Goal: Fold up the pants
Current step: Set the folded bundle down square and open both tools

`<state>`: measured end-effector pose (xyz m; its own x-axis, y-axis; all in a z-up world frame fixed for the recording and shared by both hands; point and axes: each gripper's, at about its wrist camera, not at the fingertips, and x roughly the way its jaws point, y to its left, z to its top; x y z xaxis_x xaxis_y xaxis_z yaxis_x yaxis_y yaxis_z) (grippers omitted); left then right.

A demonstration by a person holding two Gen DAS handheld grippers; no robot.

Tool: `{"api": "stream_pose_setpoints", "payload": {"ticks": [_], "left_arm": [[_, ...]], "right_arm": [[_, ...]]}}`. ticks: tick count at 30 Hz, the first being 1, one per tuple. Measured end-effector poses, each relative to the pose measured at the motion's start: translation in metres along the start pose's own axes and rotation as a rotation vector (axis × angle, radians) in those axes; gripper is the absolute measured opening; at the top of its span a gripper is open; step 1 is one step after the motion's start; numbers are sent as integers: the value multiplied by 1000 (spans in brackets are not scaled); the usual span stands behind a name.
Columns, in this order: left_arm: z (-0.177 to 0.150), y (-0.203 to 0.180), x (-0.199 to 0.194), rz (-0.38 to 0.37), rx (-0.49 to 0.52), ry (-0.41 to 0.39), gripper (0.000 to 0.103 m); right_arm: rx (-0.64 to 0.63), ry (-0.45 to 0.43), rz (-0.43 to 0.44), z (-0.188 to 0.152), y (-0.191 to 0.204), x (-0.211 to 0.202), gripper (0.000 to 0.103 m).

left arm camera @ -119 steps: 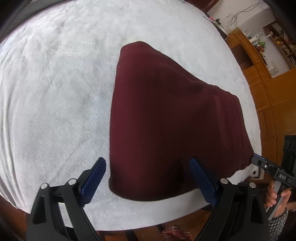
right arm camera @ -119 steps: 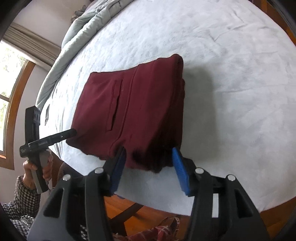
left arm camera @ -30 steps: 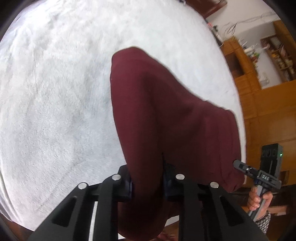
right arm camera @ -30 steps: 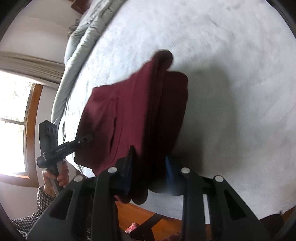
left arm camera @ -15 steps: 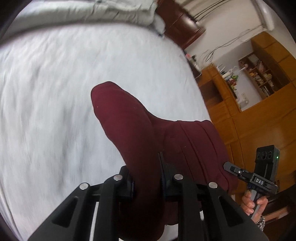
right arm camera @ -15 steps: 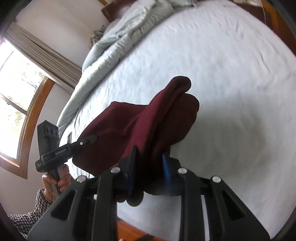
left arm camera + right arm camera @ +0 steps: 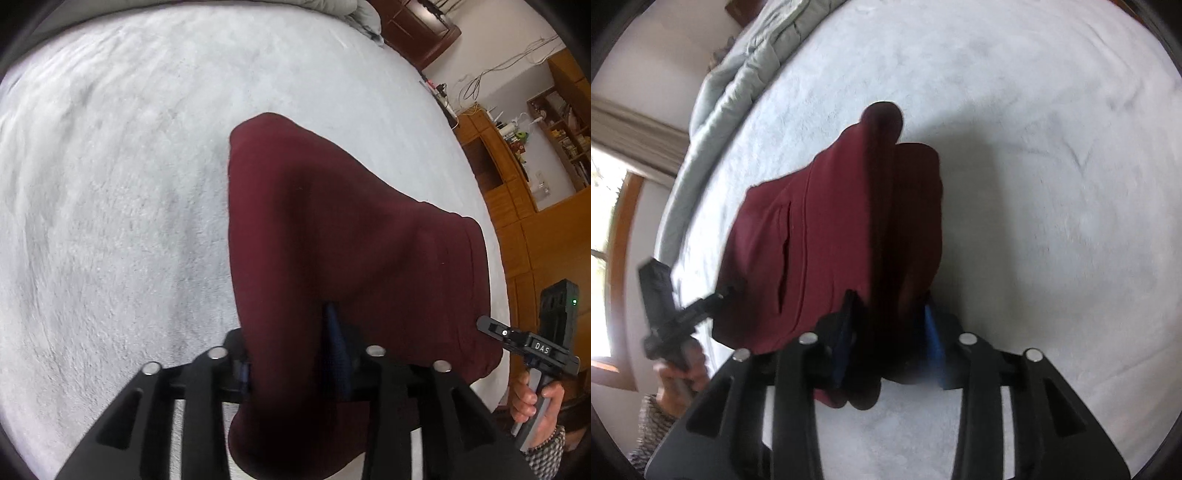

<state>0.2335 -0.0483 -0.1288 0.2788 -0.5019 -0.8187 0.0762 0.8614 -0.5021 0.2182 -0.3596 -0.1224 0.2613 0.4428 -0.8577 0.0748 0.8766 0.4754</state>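
We've got soft daylight here, and in the right wrist view it pours in from the window (image 7: pixel 605 236), which is blown out to near white. The white bedspread (image 7: pixel 110 221) reads bright and a bit washed out. The maroon pants (image 7: pixel 827 236) throw a soft grey shadow to their right. Fisheye bending curves everything at the edges, with black corners. The right view is smeared with motion blur, worst on the hand (image 7: pixel 679 376) at lower left; the left view is sharper.
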Motion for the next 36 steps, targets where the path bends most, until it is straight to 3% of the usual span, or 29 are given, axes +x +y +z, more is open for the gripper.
{"api": "stream_pose_setpoints", "payload": {"ticks": [1,4,6,10,15,17,19,20,22,25,30,33,34,35,36], "left_arm": [[1,-1,-2,14,2,1,50],[3,-4,-14,69,25,15,62],[2,-5,-29,107,59,18,62],[-15,-25,-63,185,82,-55,69],[-31,-56,-75,197,154,-127,74],[-34,-67,-60,226,200,-97,75],[-35,-71,-44,250,217,-55,75],[-36,-73,-38,271,229,-50,75],[-37,-79,-33,282,259,-52,77],[-40,-79,-26,275,272,-46,81],[-45,-61,-8,263,217,-8,85],[-46,-58,-16,256,194,-11,84],[-46,-58,-19,263,189,-12,84],[-47,-58,-23,269,182,-13,84],[-48,-59,-26,269,180,-13,84]], "right_arm": [[4,-2,-2,0,-1,-2,46],[8,-30,-2,-3,-1,-17,46],[10,-59,18,-11,3,-34,46],[-45,-51,73,-31,24,-55,46],[-41,29,35,-39,33,-34,46],[-5,52,35,-40,30,-22,36],[-20,58,18,-39,29,-18,18],[-28,55,24,-39,29,-21,15],[-47,43,31,-41,30,-32,11],[-63,52,-34,-43,30,-33,11],[-28,116,-95,-50,19,3,11],[-38,76,-72,-53,22,-4,16],[-41,60,-48,-54,23,-9,22],[-39,52,-44,-56,22,-15,35],[-37,35,-73,-58,24,-22,39]]}}
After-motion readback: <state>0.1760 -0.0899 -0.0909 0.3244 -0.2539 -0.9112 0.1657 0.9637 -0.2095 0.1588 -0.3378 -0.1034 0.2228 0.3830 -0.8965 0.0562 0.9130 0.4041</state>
